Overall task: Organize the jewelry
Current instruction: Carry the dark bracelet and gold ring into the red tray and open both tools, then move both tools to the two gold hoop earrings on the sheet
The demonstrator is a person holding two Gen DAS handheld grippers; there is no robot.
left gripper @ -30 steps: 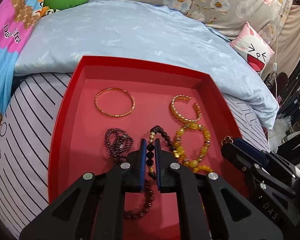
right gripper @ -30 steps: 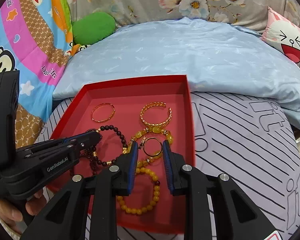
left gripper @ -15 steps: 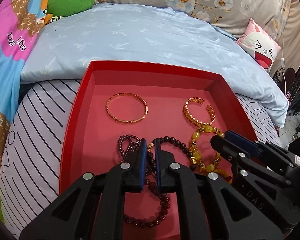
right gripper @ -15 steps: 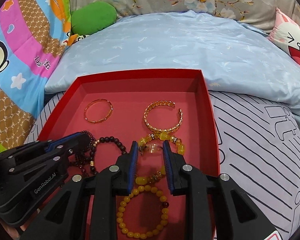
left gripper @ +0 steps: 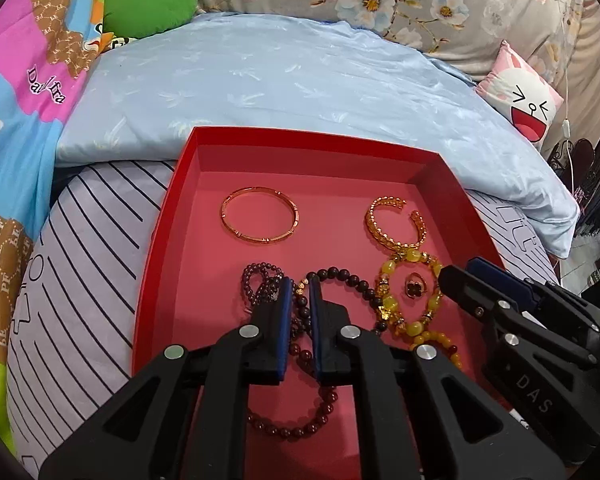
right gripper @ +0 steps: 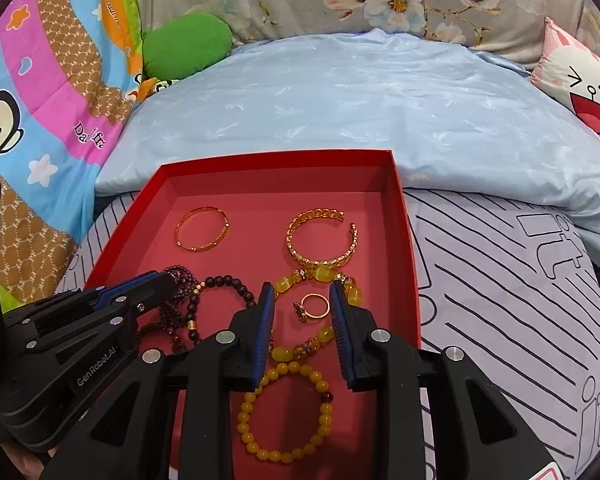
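In the red tray point(right gripper: 408, 248), the gold ring point(right gripper: 314, 307) lies loose between the right gripper point(right gripper: 302, 300)'s parted fingers; the left gripper point(left gripper: 299, 290), fingers nearly together, seemingly pinches the dark bead bracelet point(left gripper: 342, 276) left of the ring.

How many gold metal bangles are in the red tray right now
2. A closed gold bangle lies at the far left of the red tray; an open gold cuff lies at the far right. The fingers could hide others nearer the camera.
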